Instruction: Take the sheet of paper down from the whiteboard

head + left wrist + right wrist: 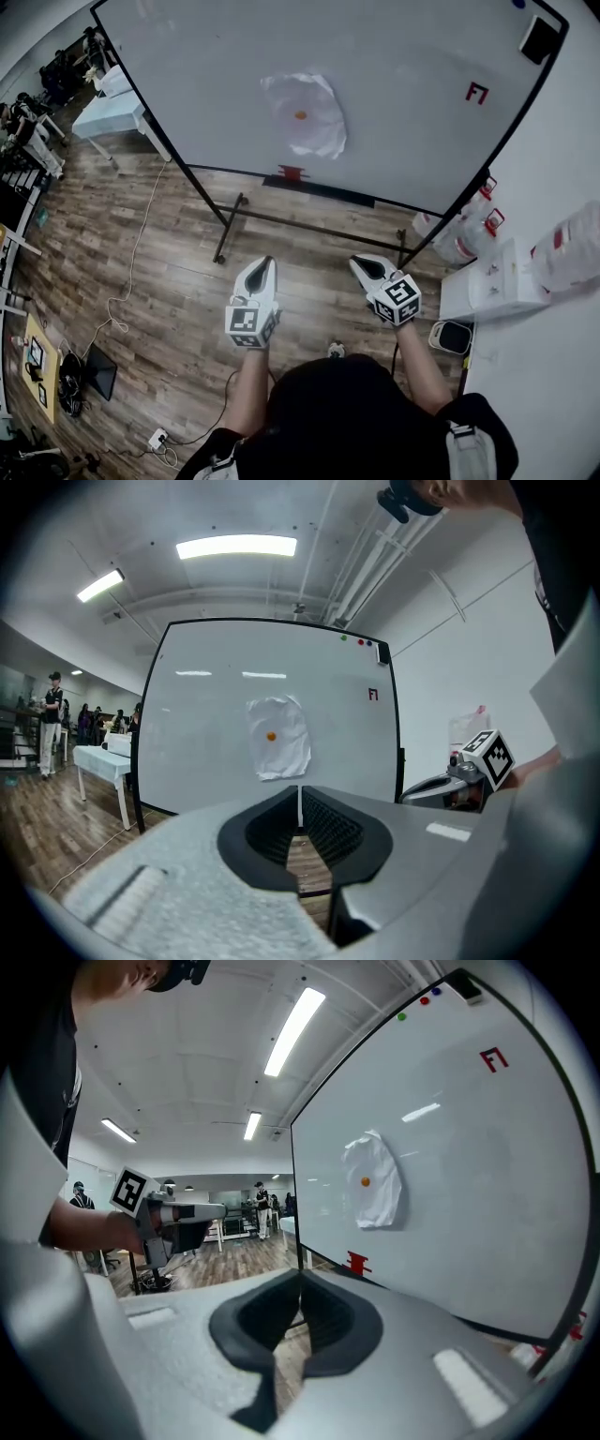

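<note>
A crumpled white sheet of paper [304, 114] hangs on the whiteboard [206, 84], pinned by a small orange magnet [300, 115]. The same paper [277, 737] shows ahead in the left gripper view, and the paper [373, 1181] sits to the right in the right gripper view. Both grippers are held in front of the board, well short of it. My left gripper [264, 263] is shut with nothing between its jaws. My right gripper [360, 263] is also shut and empty, a little to the right of the paper.
A red clip [292, 173] sits on the board's lower edge and a red mark [477, 93] at its upper right. The board's black stand [228, 230] crosses the wood floor. White boxes and bottles [487, 272] stand at the right. A table [105, 111] and people are at the far left.
</note>
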`<control>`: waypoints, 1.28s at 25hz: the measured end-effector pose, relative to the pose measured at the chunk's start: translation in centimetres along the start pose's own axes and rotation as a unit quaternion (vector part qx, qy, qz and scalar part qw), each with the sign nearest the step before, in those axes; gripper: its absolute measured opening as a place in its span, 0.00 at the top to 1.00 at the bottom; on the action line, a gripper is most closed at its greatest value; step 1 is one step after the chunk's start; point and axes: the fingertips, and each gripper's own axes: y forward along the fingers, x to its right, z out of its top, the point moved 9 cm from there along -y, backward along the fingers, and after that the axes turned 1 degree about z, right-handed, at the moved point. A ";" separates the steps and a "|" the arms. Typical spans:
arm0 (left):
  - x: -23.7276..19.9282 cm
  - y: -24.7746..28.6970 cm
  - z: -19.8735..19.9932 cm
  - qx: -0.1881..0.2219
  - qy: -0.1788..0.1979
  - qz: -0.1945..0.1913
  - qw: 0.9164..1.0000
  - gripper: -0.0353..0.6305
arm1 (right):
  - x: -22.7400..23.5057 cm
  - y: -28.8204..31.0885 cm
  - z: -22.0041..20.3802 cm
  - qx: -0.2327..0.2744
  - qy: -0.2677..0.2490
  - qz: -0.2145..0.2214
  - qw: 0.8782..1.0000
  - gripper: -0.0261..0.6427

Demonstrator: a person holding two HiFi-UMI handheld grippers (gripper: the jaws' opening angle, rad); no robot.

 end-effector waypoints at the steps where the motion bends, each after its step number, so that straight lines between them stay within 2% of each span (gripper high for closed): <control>1: 0.3 0.4 0.2 0.001 0.001 0.002 1.000 0.91 | 0.6 -0.1 0.1 0.001 -0.002 0.001 1.000 0.95; 15: 3.7 4.4 1.7 0.022 0.014 0.015 1.000 0.91 | 6.5 -1.2 0.4 0.005 -0.012 0.015 1.000 0.95; 24: 3.8 4.3 2.1 0.016 0.024 0.028 0.999 0.91 | 7.0 -0.6 -0.5 0.002 -0.005 0.032 0.999 0.95; 28: 3.4 4.3 2.0 0.016 0.019 0.040 0.999 0.91 | 6.9 -0.2 -0.2 -0.003 -0.018 0.044 0.999 0.95; 32: 3.6 5.0 2.6 0.013 0.008 0.033 0.999 0.91 | 7.6 -0.3 -0.1 -0.002 -0.019 0.036 0.999 0.95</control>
